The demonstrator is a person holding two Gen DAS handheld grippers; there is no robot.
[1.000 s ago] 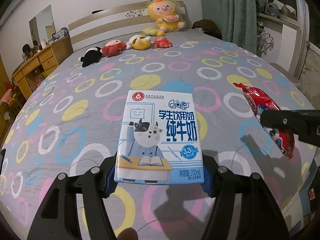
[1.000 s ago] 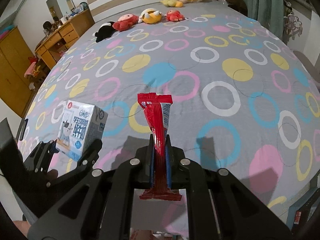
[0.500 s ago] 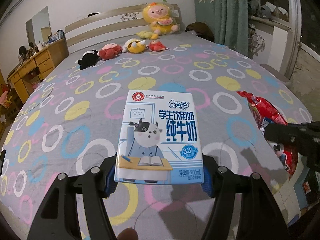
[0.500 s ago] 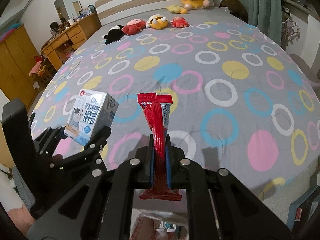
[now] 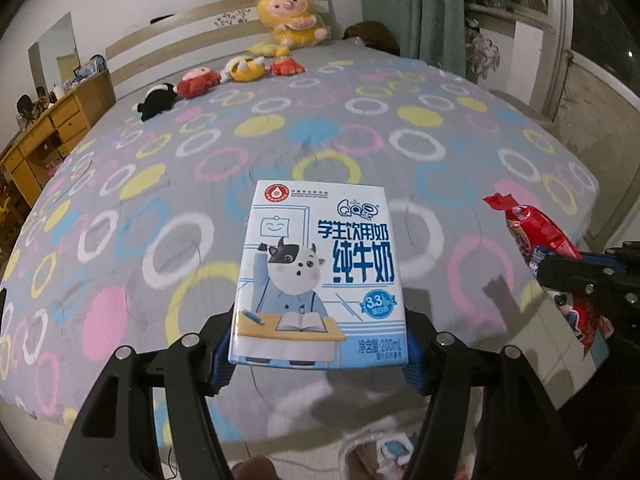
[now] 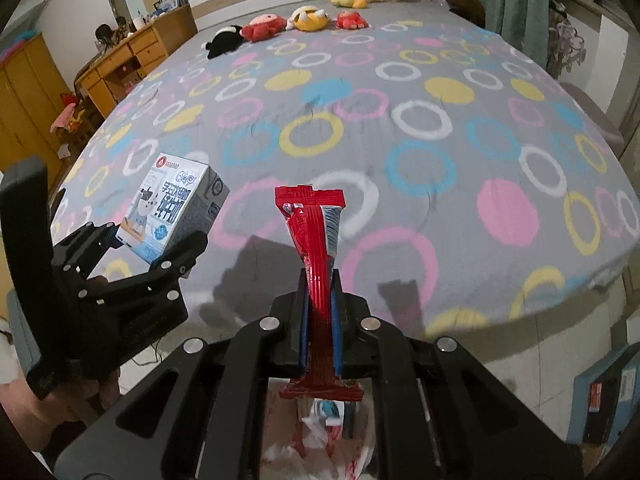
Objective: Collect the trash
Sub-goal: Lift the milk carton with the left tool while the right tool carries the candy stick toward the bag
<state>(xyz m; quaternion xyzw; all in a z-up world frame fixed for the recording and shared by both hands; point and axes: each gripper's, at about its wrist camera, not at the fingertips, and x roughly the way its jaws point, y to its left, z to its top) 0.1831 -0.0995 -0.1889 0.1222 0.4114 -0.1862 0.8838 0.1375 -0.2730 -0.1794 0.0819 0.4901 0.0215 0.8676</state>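
I see the milk carton (image 5: 318,276), white and blue with a cartoon cow at a desk, held upright by its lower sides above the foot of the bed (image 5: 280,140). The red snack wrapper (image 6: 316,252) stands on end, pinched flat along its lower half, its crimped top edge uppermost.

Milk carton (image 5: 318,276) in left tool (image 5: 318,354), wrapper (image 6: 318,264) in right tool (image 6: 319,334), plush toys (image 6: 306,19) behind on bed (image 6: 460,184)
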